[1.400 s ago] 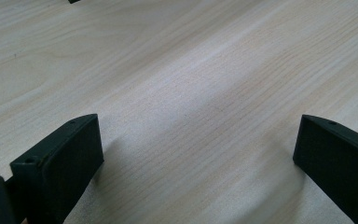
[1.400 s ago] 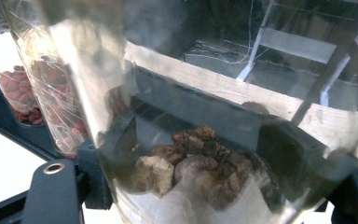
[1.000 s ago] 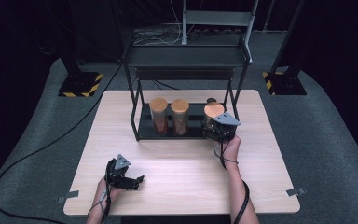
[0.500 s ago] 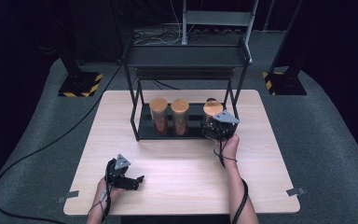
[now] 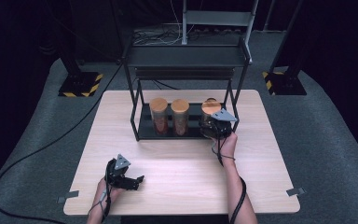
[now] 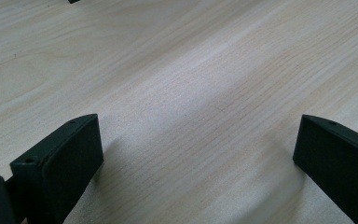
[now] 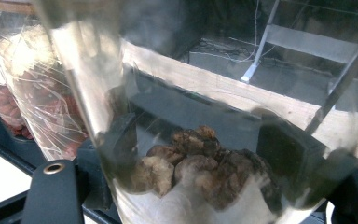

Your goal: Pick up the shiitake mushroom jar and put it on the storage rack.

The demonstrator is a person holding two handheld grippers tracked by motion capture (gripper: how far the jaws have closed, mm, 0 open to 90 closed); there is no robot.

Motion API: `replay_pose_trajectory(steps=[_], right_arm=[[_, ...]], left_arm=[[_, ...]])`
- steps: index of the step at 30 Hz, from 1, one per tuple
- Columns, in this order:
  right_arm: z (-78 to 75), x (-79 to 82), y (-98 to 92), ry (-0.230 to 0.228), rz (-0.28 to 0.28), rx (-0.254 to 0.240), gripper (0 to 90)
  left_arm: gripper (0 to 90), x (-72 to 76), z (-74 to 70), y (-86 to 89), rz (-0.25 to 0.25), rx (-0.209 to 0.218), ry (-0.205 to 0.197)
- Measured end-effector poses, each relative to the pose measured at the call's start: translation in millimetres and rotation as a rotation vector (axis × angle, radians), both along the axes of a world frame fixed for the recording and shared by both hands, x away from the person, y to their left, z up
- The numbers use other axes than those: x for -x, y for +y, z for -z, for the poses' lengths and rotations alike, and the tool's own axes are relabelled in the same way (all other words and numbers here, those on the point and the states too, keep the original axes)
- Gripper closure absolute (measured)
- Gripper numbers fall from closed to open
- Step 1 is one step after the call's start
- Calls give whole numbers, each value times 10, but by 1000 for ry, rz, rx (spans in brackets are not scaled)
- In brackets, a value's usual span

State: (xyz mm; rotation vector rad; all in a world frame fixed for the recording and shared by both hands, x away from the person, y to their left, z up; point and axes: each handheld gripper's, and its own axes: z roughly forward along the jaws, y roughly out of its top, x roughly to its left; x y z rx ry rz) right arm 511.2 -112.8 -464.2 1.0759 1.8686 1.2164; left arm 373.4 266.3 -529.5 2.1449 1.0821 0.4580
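Right gripper [image 5: 210,127] was at the rack [image 5: 186,60], jaws clamped on the rightmost jar [image 5: 210,108], which sat at the right end of the rack's lower shelf [image 5: 191,131]. In the right gripper view the jar [image 7: 200,140] was a clear one pressed between the two black jaws, with brown lumps [image 7: 200,163] piled at its bottom. Jar lid was tan and partly covered by the gripper's grey plate [image 5: 224,115] in the high view. Two more jars stood to its left on the same shelf, close together: a middle jar [image 5: 180,116] and a left jar [image 5: 159,115], both lidded, both with reddish-brown contents. The middle jar [image 7: 32,84] showed just beside the held one in the right gripper view. Left gripper [image 5: 131,181] lay low over the bench [image 5: 177,163] near its front-left corner, well apart from the rack. Its jaws stood wide apart with bare wood [image 6: 191,116] between them, nothing held.
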Motion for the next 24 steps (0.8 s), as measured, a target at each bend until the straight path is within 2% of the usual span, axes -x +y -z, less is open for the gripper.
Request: replay_pose_trajectory(steps=[24], right_arm=[[44,-122,85,21,-6,10,249]], left_arm=[[6,0,0,0,0,0,0]])
